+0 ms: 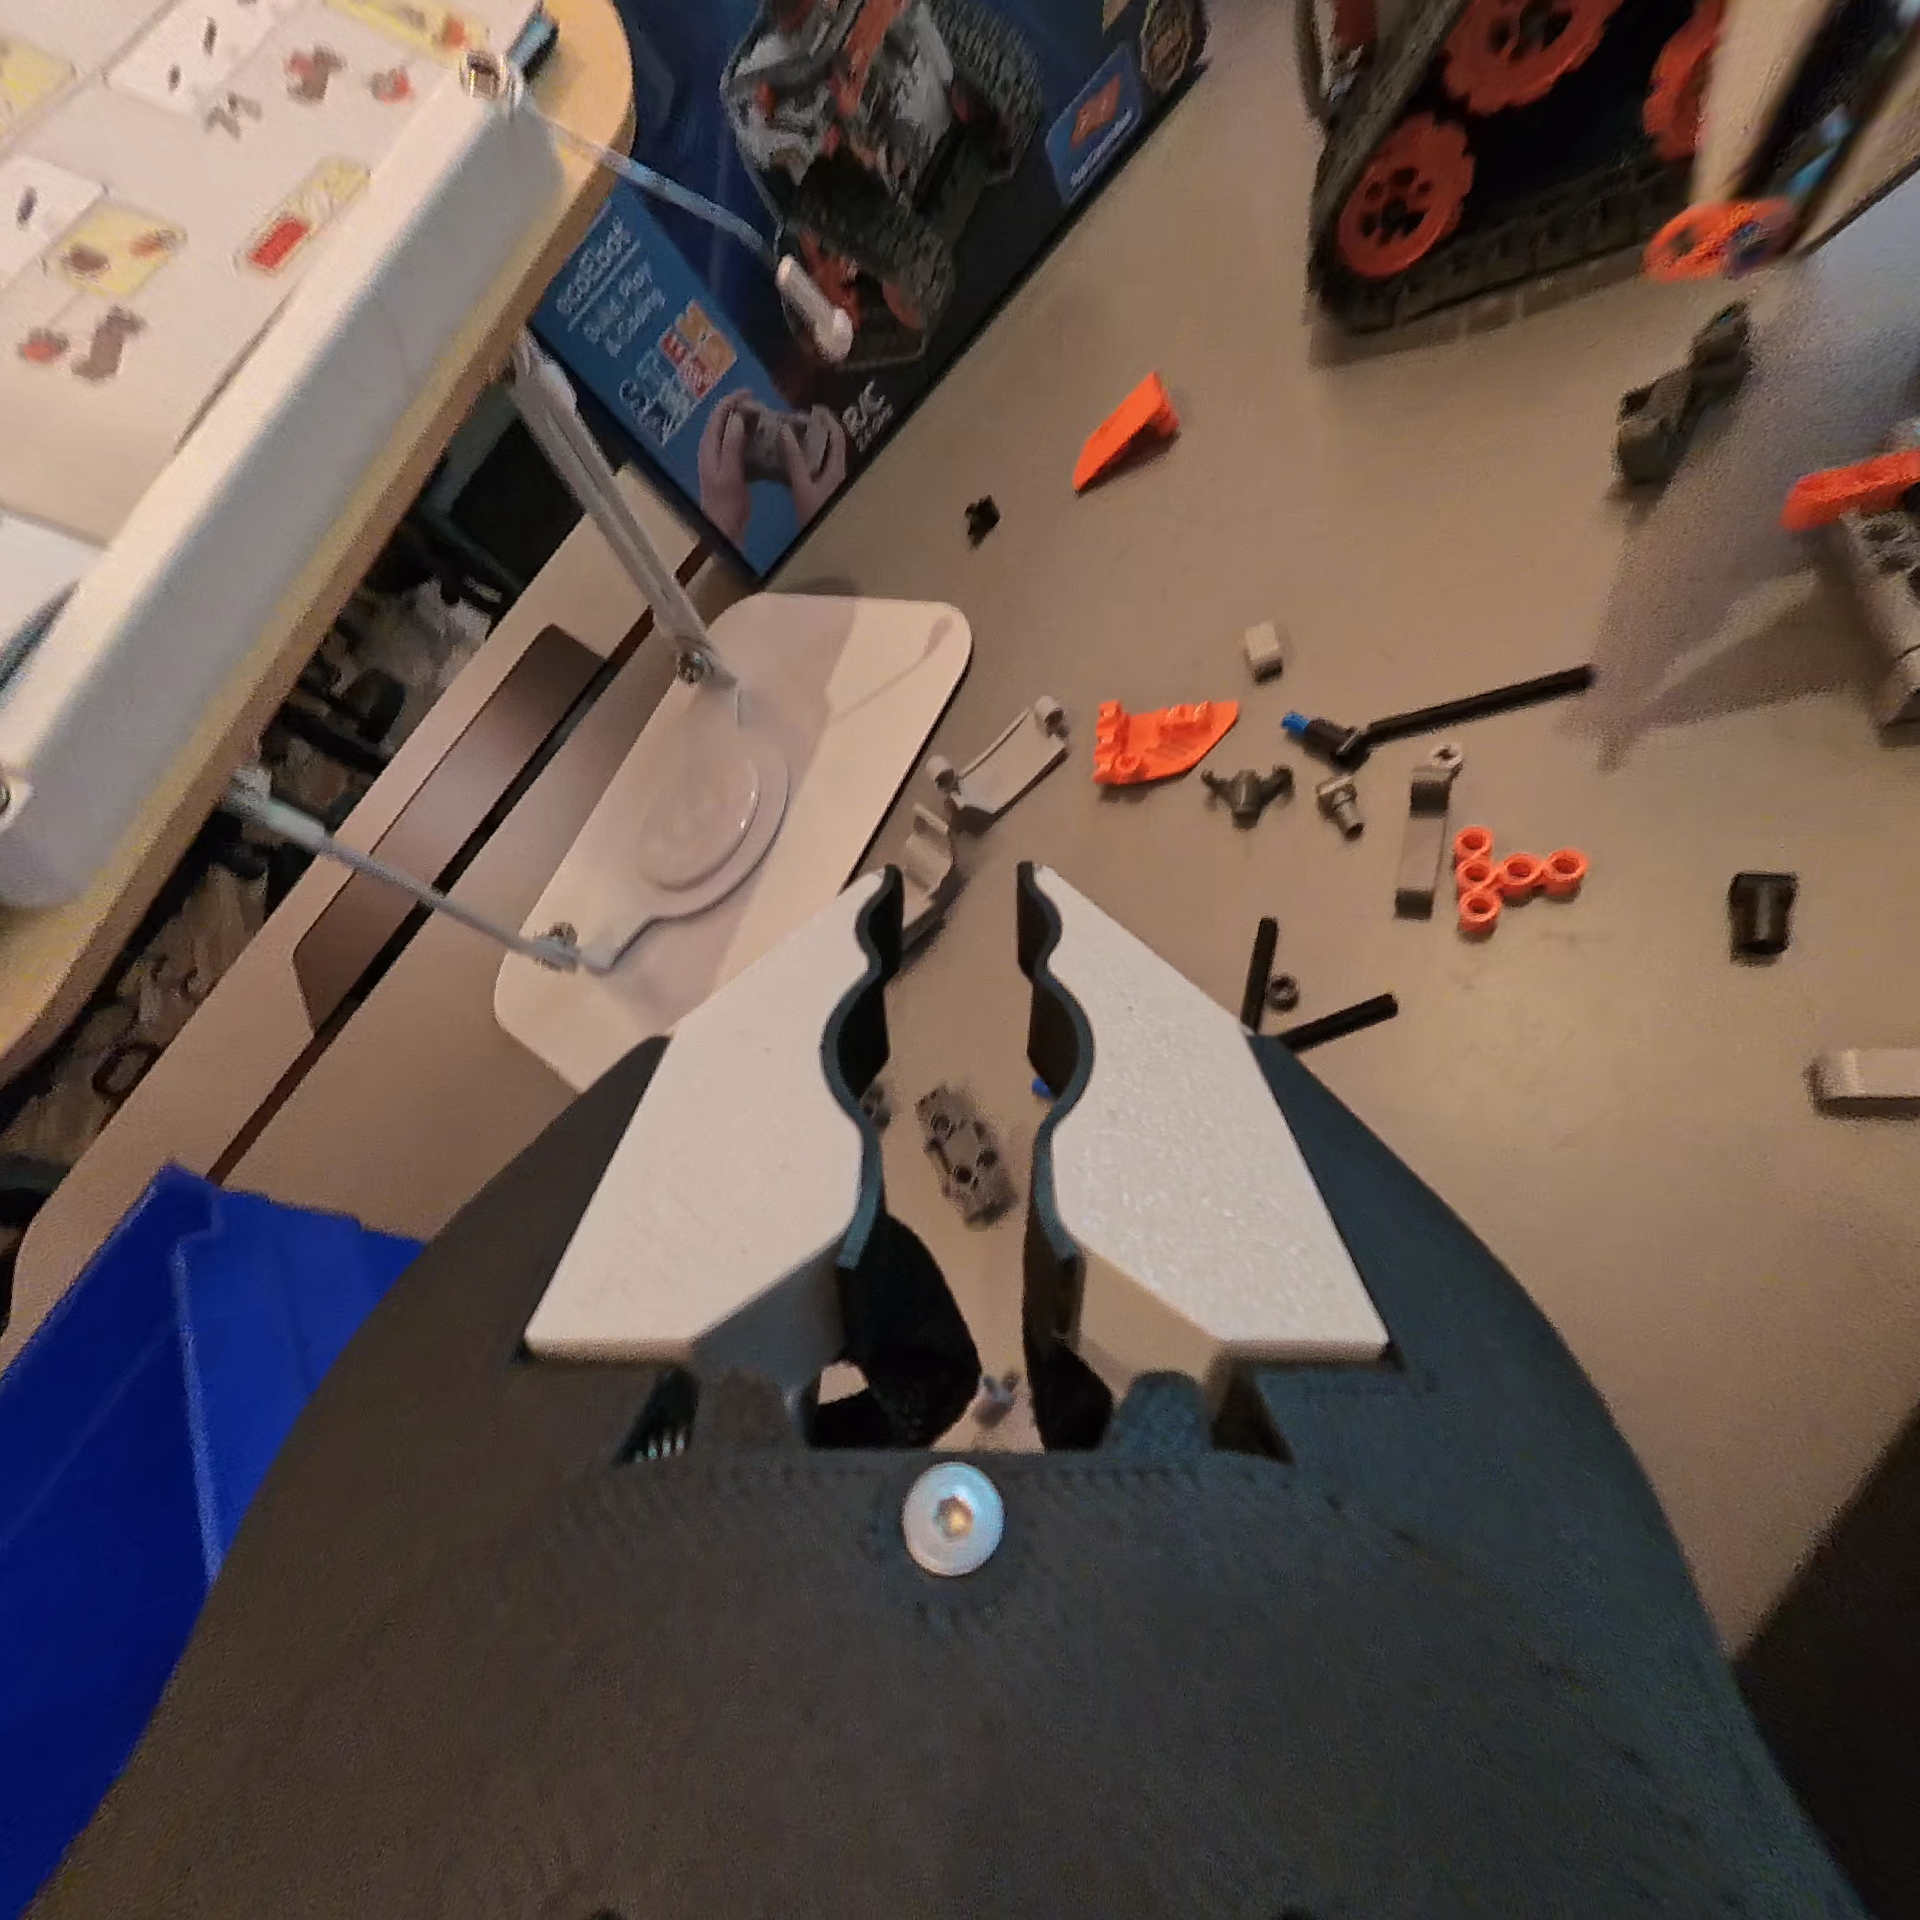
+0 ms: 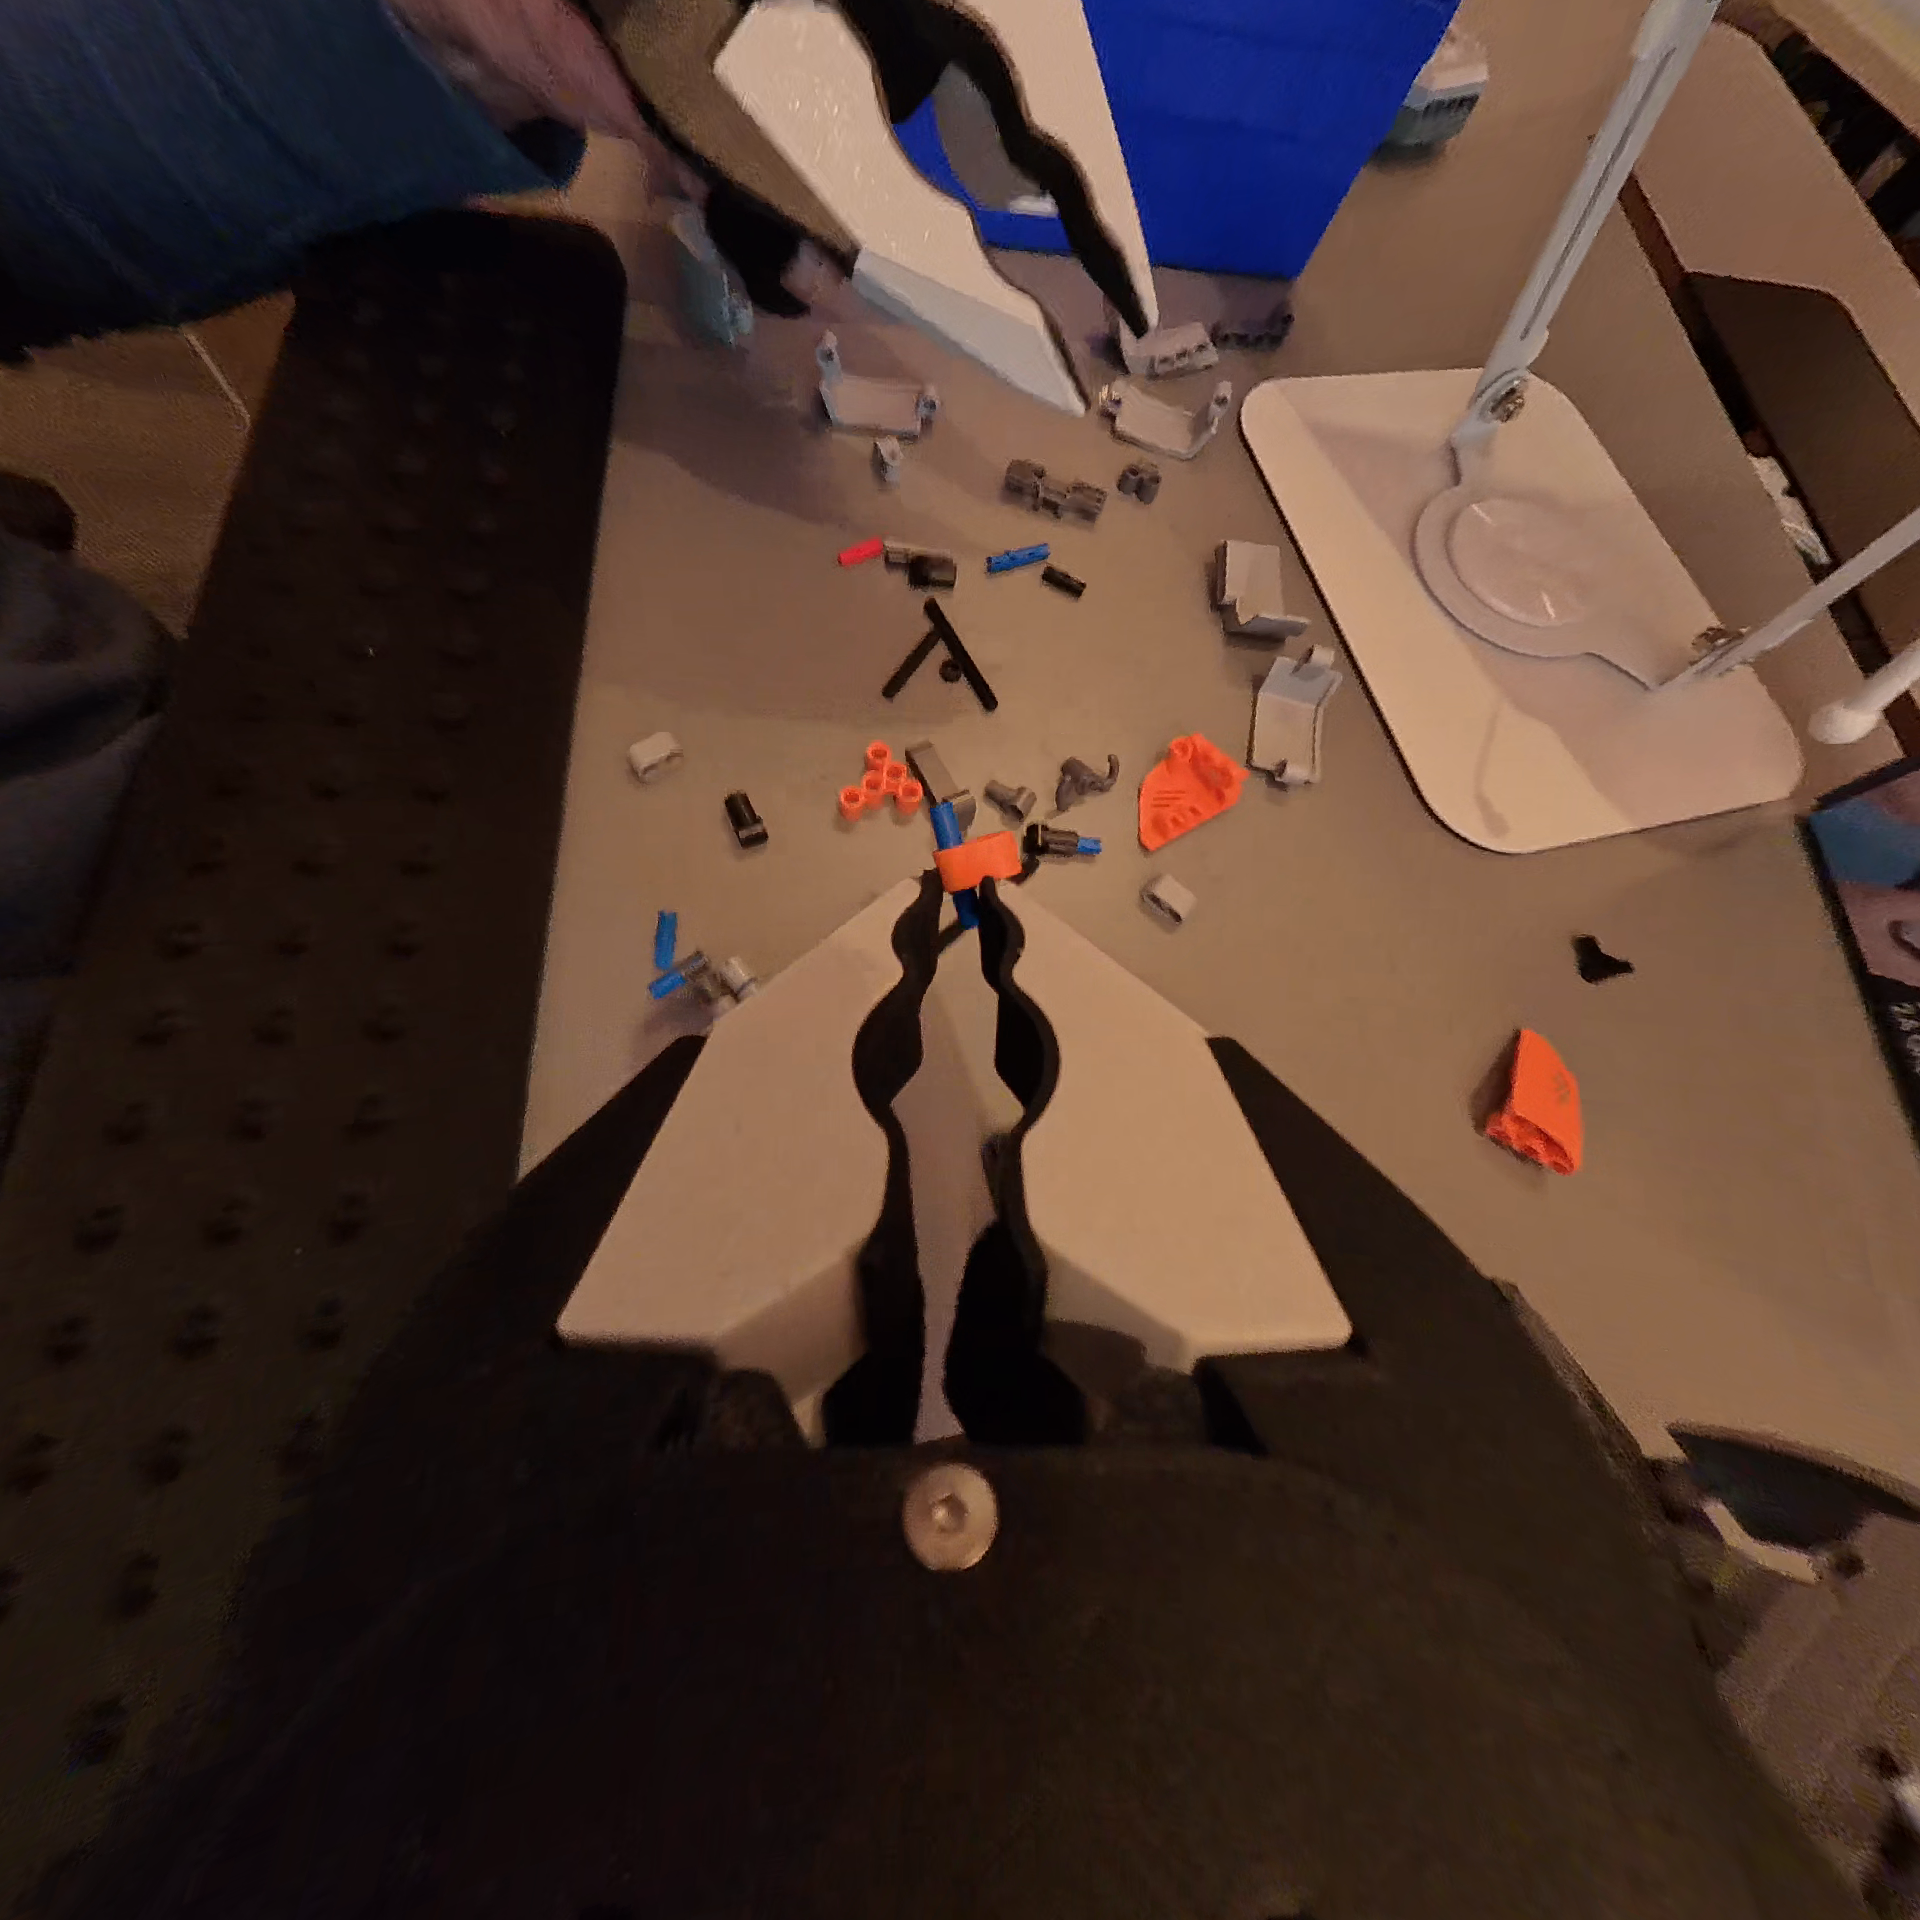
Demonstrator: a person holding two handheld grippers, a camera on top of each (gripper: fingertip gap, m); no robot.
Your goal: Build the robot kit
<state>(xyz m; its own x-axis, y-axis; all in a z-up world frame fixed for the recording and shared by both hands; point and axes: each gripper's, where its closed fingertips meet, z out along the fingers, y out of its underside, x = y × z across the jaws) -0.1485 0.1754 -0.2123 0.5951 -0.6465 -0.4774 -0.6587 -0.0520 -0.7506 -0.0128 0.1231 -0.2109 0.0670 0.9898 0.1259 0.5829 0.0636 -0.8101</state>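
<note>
Grey tabletop (image 1: 1403, 1195) stretches under both of our grippers, littered with small plastic building pieces. Our left gripper (image 1: 956, 883) hangs above it with its jaws a narrow gap apart and nothing between them; through that gap we see a dark grey connector piece (image 1: 964, 1148) lying on the table below. Just beyond the fingertips lies a light grey hinged panel (image 1: 1003, 764), and past it an orange curved panel (image 1: 1164, 740), a cluster of orange rings (image 1: 1517, 878) and a long black rod (image 1: 1475, 707). To the left stands a white stand base (image 1: 831, 707) with thin metal legs, and a blue bin (image 1: 135, 1455) sits at the near left corner. A blue product box (image 1: 748, 312) stands farther back.

Our right gripper (image 2: 961, 888) is closed at its tips on a small orange block (image 2: 975, 860) with a blue pin (image 2: 954, 862) through it, held just above the table. Near it lie the orange rings (image 2: 881, 784), the orange curved panel (image 2: 1184, 795) and two crossed black rods (image 2: 940, 660). An orange wedge (image 2: 1538, 1101) lies well apart to the right. Across the table the left gripper (image 2: 1112, 353) shows with its tips close to a grey piece (image 2: 1169, 348); we cannot tell whether they touch.
</note>
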